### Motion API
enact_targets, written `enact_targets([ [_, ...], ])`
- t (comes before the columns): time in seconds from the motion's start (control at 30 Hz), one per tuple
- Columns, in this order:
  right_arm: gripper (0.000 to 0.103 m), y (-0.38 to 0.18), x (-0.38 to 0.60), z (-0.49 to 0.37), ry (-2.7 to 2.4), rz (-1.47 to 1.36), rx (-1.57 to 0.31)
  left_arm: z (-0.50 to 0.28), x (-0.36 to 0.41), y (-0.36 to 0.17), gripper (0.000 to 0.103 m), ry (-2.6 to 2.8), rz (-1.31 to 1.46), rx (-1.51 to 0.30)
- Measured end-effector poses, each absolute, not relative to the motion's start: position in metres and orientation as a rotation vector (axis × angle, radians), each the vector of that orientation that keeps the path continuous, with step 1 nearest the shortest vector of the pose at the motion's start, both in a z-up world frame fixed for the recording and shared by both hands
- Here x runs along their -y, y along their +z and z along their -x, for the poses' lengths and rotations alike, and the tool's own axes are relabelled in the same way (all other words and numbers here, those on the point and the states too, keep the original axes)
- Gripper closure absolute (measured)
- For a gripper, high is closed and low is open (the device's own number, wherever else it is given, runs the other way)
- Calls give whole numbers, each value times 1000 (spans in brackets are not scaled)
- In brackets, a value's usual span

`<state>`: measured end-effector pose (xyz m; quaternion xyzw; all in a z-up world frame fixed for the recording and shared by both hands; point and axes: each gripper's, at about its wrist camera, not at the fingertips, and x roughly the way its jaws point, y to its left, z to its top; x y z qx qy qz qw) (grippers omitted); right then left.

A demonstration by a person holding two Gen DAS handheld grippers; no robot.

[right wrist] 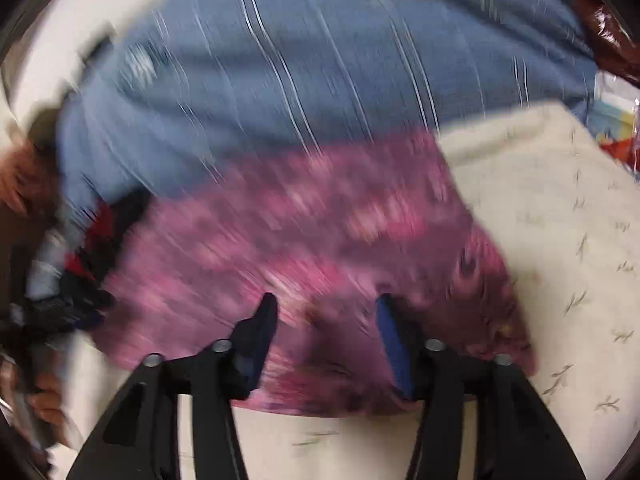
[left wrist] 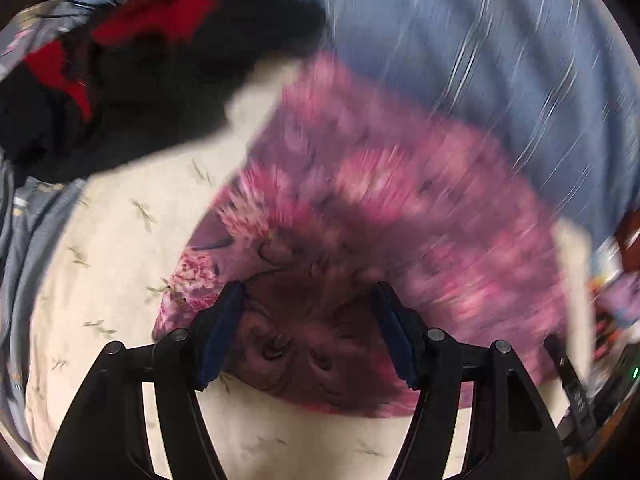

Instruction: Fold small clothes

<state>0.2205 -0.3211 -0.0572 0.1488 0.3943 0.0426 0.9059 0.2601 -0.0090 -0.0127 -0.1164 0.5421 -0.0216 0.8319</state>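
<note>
While both views are smeared by motion, your left gripper (left wrist: 310, 292) shows its jaws spread apart above the pink floral garment (left wrist: 360, 220), gripping nothing. Your right gripper (right wrist: 326, 304) likewise stands parted and empty over the same cloth. That garment lies flat on the cream sheet (left wrist: 120, 260), its far edge against a blue striped fabric (right wrist: 320, 60); a black-and-red garment (left wrist: 120, 60) sits beside it.

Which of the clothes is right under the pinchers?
The pink flowery cloth. It lies flat on the cream sheet right beneath the fingertips. The blue striped cloth lies farther back, and the black and red garment is off to the side.
</note>
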Motion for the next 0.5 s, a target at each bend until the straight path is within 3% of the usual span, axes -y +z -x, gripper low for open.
enact_targets([
  [0.13,34,-67,313,-213,109,-240,-752,-249,22,-12,29,-54,139,-1080],
  [0.27,14,-70,305,-217,156,-200,-768,-246,21,-13,28,-73,124,-1063],
  [0.5,0,-76,281,-225,132,-47,-830,-246,23,-14,24,-90,114,-1061],
])
